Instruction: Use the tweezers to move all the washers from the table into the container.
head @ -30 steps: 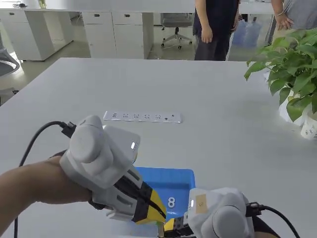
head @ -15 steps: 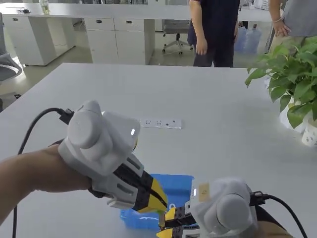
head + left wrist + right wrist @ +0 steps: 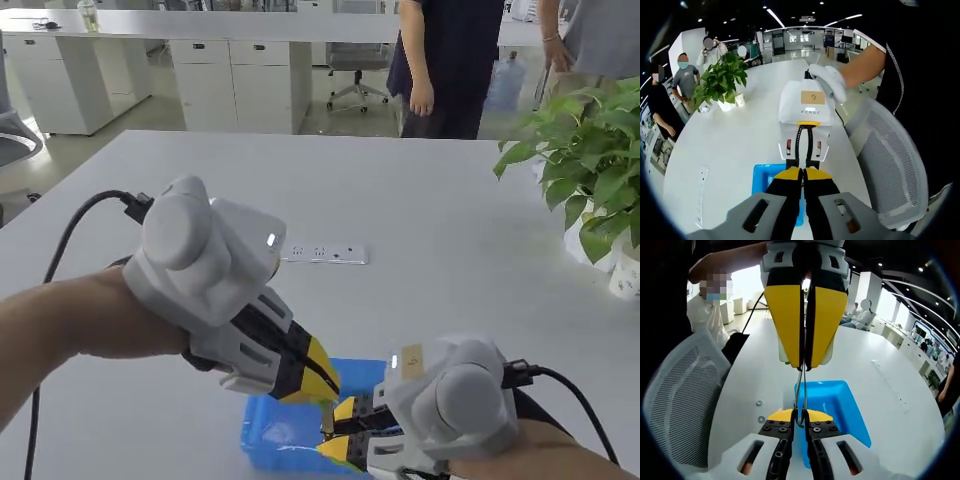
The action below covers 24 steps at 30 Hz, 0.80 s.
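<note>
Change since a second ago: the right hand-held gripper (image 3: pixel 338 430) sits higher in the head view, and its yellow tips are now close under those of the left hand-held gripper (image 3: pixel 322 385). The whole picture has shifted too, so the headset has moved.
Left hand-held gripper: jaws pressed together, pinching the upper end of the tweezers (image 3: pixel 799 390).
Right hand-held gripper: jaws nearly together on either side of the tweezers' lower end; whether they squeeze it cannot be told.
Head view: both tips meet above the near part of the container (image 3: pixel 270 440), with a power strip (image 3: pixel 325 254) farther back and a leafy potted plant (image 3: pixel 590 170) at the right edge.
Right gripper view: the tweezers bridge the two grippers, and two washers (image 3: pixel 759 403) lie flat on the worktop (image 3: pixel 750 380) beside the container, outside it and apart from each other.
Left gripper view: the right gripper faces the lens head-on, with a mesh chair (image 3: pixel 890 160) beside it.
Materials and shapes: the container is a shallow rectangular tray of glossy blue plastic with rounded corners. The tweezers are two slim arms of bright metal. The washers are small flat grey rings. The grippers have smooth white moulded shells and black jaws with yellow pads. The worktop is matte and pale.
</note>
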Each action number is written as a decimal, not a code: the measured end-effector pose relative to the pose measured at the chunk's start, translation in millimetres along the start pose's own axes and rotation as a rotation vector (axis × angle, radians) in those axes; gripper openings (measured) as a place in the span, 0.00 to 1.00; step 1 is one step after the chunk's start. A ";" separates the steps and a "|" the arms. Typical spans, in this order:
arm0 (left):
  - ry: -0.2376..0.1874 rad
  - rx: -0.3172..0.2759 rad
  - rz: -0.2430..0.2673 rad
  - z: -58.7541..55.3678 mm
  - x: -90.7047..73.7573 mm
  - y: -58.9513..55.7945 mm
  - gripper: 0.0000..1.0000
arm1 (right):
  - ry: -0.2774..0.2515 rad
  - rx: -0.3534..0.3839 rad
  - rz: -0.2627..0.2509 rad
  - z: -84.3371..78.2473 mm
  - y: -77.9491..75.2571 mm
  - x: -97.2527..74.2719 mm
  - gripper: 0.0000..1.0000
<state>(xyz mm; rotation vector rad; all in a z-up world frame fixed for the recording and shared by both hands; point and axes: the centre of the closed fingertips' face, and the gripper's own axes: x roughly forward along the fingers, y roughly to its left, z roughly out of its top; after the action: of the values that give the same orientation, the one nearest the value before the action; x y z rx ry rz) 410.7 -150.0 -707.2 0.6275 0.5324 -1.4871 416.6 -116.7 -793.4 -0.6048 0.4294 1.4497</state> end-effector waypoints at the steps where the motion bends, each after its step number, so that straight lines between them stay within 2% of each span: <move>1: 0.000 0.000 0.002 0.1 -0.2 1.5 0.04 | 0.000 -0.001 -0.001 0.3 -1.8 0.1 0.09; 9: 0.006 0.005 0.013 -3.0 -0.4 14.7 0.04 | -0.003 0.003 0.000 -0.3 -17.5 5.7 0.09; 24: 0.012 -0.008 0.038 -21.9 9.5 38.7 0.04 | 0.010 0.027 0.014 -15.2 -39.4 23.8 0.10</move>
<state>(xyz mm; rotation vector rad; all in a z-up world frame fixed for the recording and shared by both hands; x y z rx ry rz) 450.8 -142.9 -727.5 0.6376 0.5328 -1.4455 459.1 -108.1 -815.0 -0.5888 0.4613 1.4525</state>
